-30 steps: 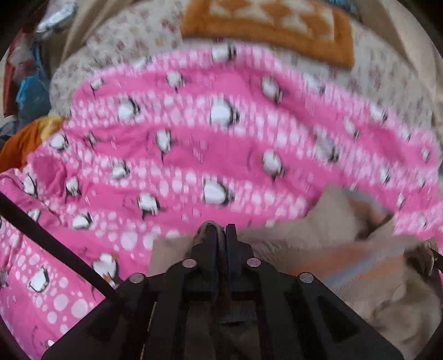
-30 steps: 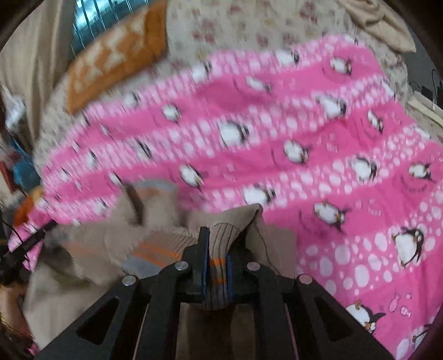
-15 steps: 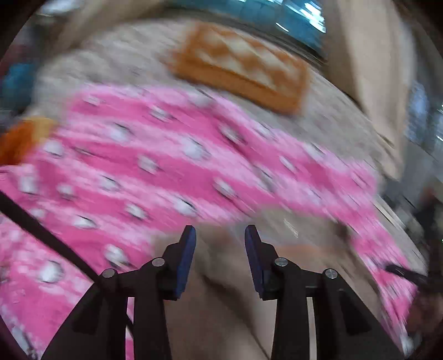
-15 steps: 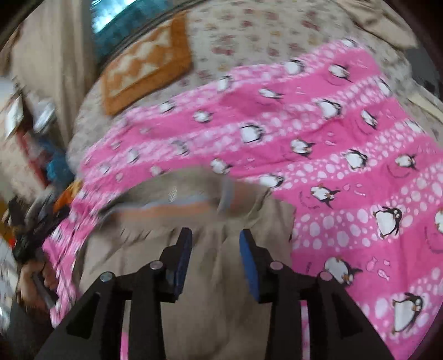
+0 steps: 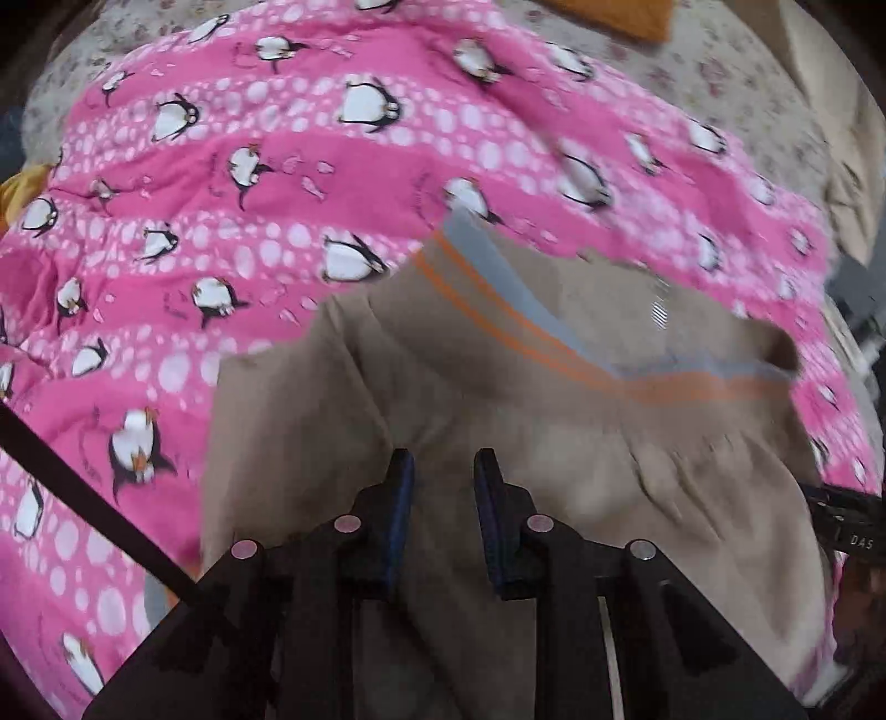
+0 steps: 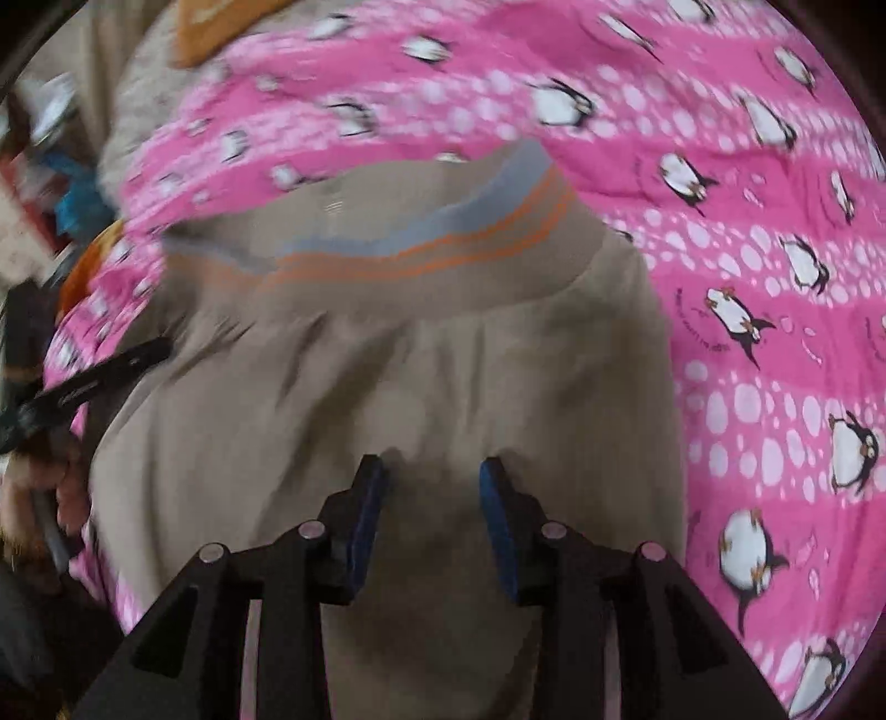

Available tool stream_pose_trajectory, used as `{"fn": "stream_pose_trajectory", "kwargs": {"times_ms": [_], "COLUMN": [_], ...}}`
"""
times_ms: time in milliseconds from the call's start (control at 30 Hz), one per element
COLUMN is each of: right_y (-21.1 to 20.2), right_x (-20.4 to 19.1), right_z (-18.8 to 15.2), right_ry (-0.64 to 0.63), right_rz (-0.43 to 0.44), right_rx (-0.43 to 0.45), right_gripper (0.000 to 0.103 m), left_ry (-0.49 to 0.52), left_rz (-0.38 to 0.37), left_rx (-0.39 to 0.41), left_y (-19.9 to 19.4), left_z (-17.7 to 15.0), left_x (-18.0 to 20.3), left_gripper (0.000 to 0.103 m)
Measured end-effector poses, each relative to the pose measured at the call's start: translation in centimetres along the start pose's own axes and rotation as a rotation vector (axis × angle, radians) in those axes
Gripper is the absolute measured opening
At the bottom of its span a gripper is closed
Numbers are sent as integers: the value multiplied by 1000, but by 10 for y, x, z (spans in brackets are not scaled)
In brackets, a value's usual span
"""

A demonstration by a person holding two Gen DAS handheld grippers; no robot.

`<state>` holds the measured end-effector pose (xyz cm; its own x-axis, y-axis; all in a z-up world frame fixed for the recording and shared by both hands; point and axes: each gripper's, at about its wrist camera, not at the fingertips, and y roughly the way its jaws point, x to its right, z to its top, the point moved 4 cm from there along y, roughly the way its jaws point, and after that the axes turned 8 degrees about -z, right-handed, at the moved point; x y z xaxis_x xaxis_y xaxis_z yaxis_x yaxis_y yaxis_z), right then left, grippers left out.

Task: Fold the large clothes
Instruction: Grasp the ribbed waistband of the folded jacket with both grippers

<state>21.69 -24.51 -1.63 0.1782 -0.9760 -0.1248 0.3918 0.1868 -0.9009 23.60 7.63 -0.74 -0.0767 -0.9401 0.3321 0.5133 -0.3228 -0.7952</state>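
Beige fabric garment (image 5: 498,399) with a ribbed band striped grey and orange (image 5: 554,338) lies spread on the pink penguin-print bedsheet (image 5: 221,183), band at the far end from both cameras. Right wrist view shows the same garment (image 6: 421,365), band (image 6: 432,243) curving across its top edge, sheet (image 6: 764,277) around it.

Left gripper (image 5: 440,487): 2 blue-padded fingers spread apart, nothing between them, hovering over the near part of the garment. Right gripper (image 6: 432,493): jaws also apart, empty, over the beige cloth (contact with the fabric not resolvable, frames are motion-blurred).

Orange patterned cushion (image 6: 221,27) sits beyond the sheet on a floral beige cover (image 5: 720,72). Black strap (image 5: 99,509) crosses the lower left of the left view.
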Motion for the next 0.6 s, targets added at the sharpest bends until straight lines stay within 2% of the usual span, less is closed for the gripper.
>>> {"fn": "stream_pose_trajectory", "kwargs": {"times_ms": [200, 300, 400, 433, 533, 600], "right_y": [32, 38, 46, 48, 52, 49], "right_x": [17, 33, 62, 75, 97, 97], "right_z": [36, 50, 58, 60, 57, 57], "right_ry": [107, 167, 289, 342, 444, 445], "right_rz": [-40, -53, -42, -34, 33, 39], "right_rx": [48, 111, 131, 137, 138, 137], "right_gripper": [37, 37, 17, 3, 2, 2], "left_ry": [-93, -152, -179, -224, -362, -379], "left_rz": [124, 137, 176, 202, 203, 189], "left_rx": [91, 147, 210, 220, 220, 229], "left_y": [20, 22, 18, 16, 13, 6], "left_z": [25, 34, 41, 42, 39, 39], "left_x": [-42, -63, -76, -87, -114, -116], "left_gripper": [5, 0, 0, 0, 0, 0]}}
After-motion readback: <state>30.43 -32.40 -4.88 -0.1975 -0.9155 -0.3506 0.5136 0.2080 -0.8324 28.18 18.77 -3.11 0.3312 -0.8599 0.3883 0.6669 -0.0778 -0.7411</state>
